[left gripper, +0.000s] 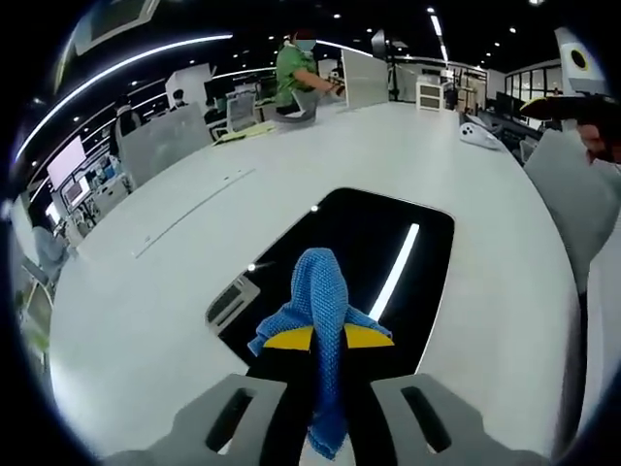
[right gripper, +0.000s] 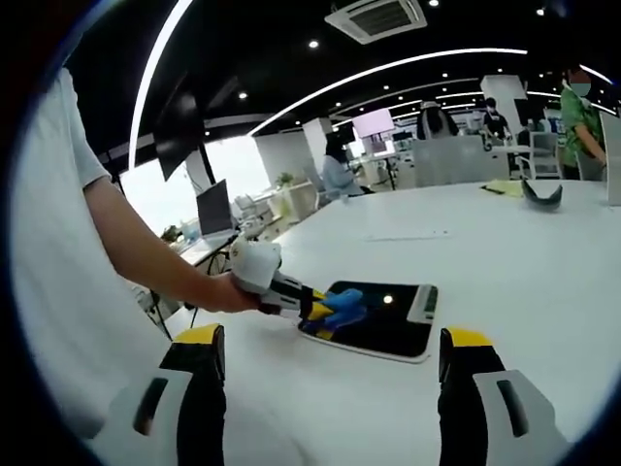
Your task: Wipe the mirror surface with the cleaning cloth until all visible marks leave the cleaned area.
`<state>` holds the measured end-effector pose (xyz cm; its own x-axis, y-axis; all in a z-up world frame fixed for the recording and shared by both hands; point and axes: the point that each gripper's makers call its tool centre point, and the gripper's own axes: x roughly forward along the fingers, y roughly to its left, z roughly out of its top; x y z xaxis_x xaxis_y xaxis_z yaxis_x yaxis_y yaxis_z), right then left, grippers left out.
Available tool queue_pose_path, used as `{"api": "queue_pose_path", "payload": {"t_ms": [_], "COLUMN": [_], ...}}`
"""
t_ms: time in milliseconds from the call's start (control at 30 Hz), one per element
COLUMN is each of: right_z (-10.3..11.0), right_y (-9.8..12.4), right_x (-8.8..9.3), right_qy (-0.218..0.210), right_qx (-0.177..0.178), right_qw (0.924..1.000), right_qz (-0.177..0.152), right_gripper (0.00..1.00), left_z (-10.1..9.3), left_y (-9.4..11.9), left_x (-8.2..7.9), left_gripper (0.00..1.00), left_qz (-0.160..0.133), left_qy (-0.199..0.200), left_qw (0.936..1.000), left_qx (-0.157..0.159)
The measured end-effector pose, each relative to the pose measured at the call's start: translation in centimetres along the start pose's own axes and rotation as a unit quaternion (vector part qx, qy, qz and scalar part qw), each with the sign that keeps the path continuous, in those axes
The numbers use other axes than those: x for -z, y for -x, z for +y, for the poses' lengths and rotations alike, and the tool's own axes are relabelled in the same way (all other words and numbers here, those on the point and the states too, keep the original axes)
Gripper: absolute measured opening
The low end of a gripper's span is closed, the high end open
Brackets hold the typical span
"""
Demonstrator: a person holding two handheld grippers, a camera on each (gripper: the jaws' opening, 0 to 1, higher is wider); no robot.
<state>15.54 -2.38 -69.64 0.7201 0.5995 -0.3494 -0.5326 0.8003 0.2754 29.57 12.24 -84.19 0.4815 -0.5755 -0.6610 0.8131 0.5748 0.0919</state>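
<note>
A blue cleaning cloth (left gripper: 321, 301) is pinched between the yellow-tipped jaws of my left gripper (left gripper: 328, 338), which is shut on it. The cloth hangs just over the near end of a dark rectangular mirror (left gripper: 388, 233) that lies flat on the white table (left gripper: 146, 301) and reflects ceiling lights. In the right gripper view the same mirror (right gripper: 388, 325) lies ahead, with the left gripper (right gripper: 325, 311) and the blue cloth (right gripper: 344, 306) at its left end, held by a person's hand (right gripper: 218, 291). My right gripper (right gripper: 335, 354) is open with wide-set jaws, well short of the mirror.
A white object (left gripper: 478, 134) lies far across the table, and a dark curved object (right gripper: 541, 192) sits at the far right. A person in green (left gripper: 296, 68) works at the table's far end. Desks, monitors and chairs stand around the table.
</note>
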Motion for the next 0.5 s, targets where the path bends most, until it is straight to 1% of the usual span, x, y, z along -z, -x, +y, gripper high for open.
{"api": "queue_pose_path", "payload": {"t_ms": [133,500], "right_z": [0.04,0.5], "right_y": [0.05,-0.26], "right_x": [-0.19,-0.13], "right_qy": [0.001,0.007], "right_qx": [0.0,-0.006], "right_qw": [1.0,1.0], "right_qz": [-0.003,0.001], "right_gripper": [0.91,0.9], "left_z": [0.11,0.43], "left_y": [0.35,0.92], "left_x": [0.3,0.86], "left_gripper": [0.07,0.07], "left_qz": [0.001,0.005], "left_qy": [0.001,0.006], "left_qw": [1.0,0.9999], "left_qx": [-0.003,-0.007]}}
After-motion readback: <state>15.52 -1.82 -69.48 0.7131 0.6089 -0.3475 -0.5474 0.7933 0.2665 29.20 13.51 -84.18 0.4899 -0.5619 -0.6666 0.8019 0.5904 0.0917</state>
